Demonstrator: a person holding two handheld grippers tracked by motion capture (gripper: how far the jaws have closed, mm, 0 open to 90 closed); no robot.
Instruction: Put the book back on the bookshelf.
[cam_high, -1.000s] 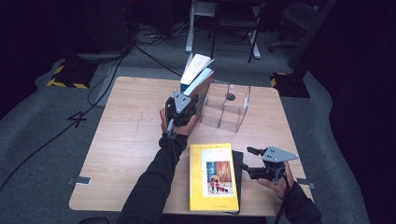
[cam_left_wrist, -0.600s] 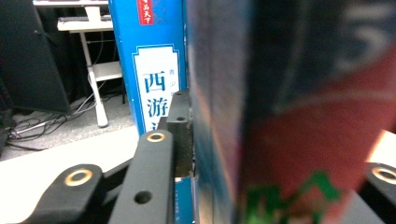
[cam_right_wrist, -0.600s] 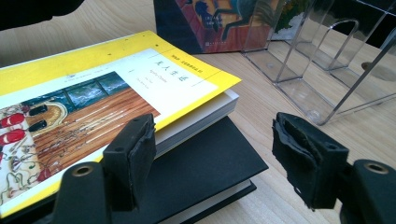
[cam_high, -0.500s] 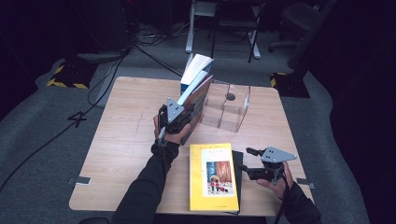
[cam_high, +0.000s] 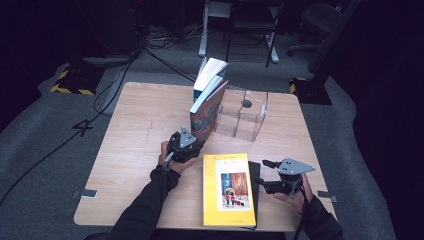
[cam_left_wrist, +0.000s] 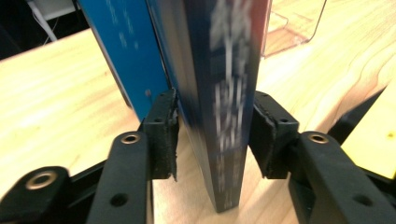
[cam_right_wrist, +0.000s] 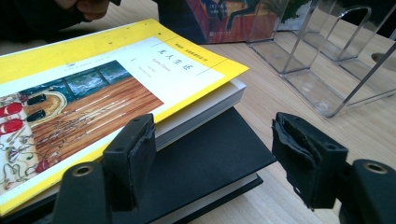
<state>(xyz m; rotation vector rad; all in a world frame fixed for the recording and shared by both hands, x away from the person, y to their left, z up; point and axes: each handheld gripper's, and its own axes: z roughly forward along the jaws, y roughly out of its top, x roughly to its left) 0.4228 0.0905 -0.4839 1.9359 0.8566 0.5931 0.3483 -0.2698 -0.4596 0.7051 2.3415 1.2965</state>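
Observation:
Two books stand leaning against a clear acrylic rack (cam_high: 245, 115): a blue one (cam_high: 210, 75) with white pages behind, and a dark one with a colourful cover (cam_high: 205, 112) in front. My left gripper (cam_high: 194, 142) sits low at the dark book's near edge. In the left gripper view the dark spine (cam_left_wrist: 224, 93) stands between the jaws of my left gripper (cam_left_wrist: 212, 112), which have just been opening. A yellow book (cam_high: 227, 187) lies flat on a black book (cam_high: 254, 172). My right gripper (cam_high: 263, 174) is open at their right edge, and in its own view my right gripper (cam_right_wrist: 215, 135) spans the black book's corner (cam_right_wrist: 219, 154).
The wooden table (cam_high: 135, 130) has bare room on its left half. The rack (cam_right_wrist: 327, 70) stands close behind the flat books. Cables and chair legs lie on the dark floor beyond the far edge.
My left gripper has slid down the standing book from mid height to table level, toward the person, with its jaws spreading. The right gripper and the flat books have stayed put.

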